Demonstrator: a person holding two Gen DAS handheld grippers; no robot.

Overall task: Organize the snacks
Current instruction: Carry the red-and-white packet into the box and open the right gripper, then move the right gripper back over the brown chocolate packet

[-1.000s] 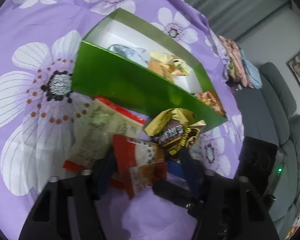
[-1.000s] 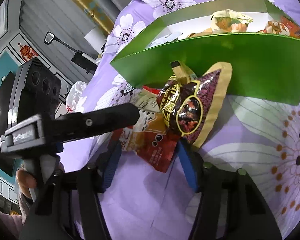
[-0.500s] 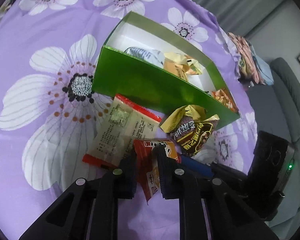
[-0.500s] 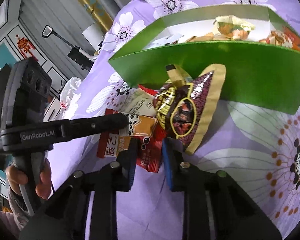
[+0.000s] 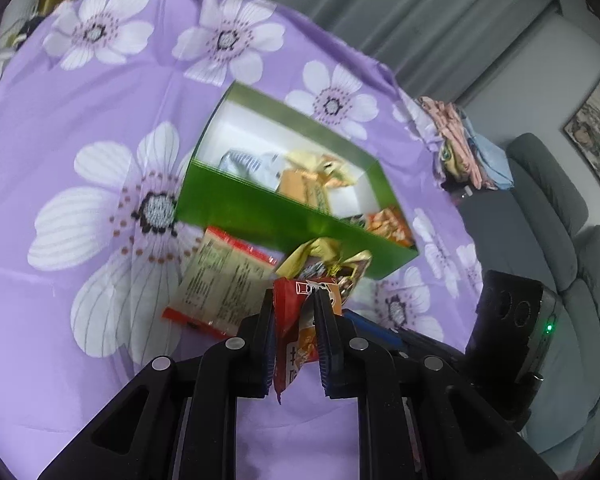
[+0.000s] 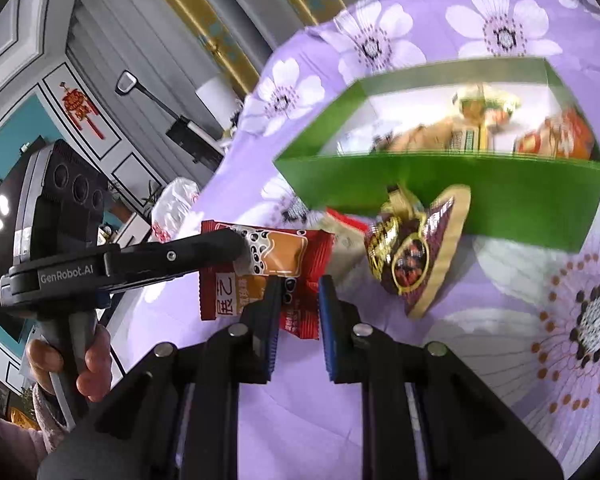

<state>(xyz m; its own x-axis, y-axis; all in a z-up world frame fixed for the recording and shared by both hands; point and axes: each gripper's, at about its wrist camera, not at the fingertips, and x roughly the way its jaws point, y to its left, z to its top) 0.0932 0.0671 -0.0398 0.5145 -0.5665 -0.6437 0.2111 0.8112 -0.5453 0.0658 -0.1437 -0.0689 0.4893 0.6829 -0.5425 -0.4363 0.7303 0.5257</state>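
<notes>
While both grippers pinch one red crinkled snack packet (image 6: 284, 264), it hangs just above the purple flowered cloth (image 5: 80, 280). Left gripper (image 5: 294, 312) and right gripper (image 6: 298, 300) each clamp an end, jaws freshly closed. Green open cardboard box (image 5: 260, 208) sits at twelve o'clock, seemingly half full. Next: carry the packet over its near wall, then release.

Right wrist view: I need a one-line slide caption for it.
Both hand-held grippers pinch one red snack packet in front of the green box.
</notes>
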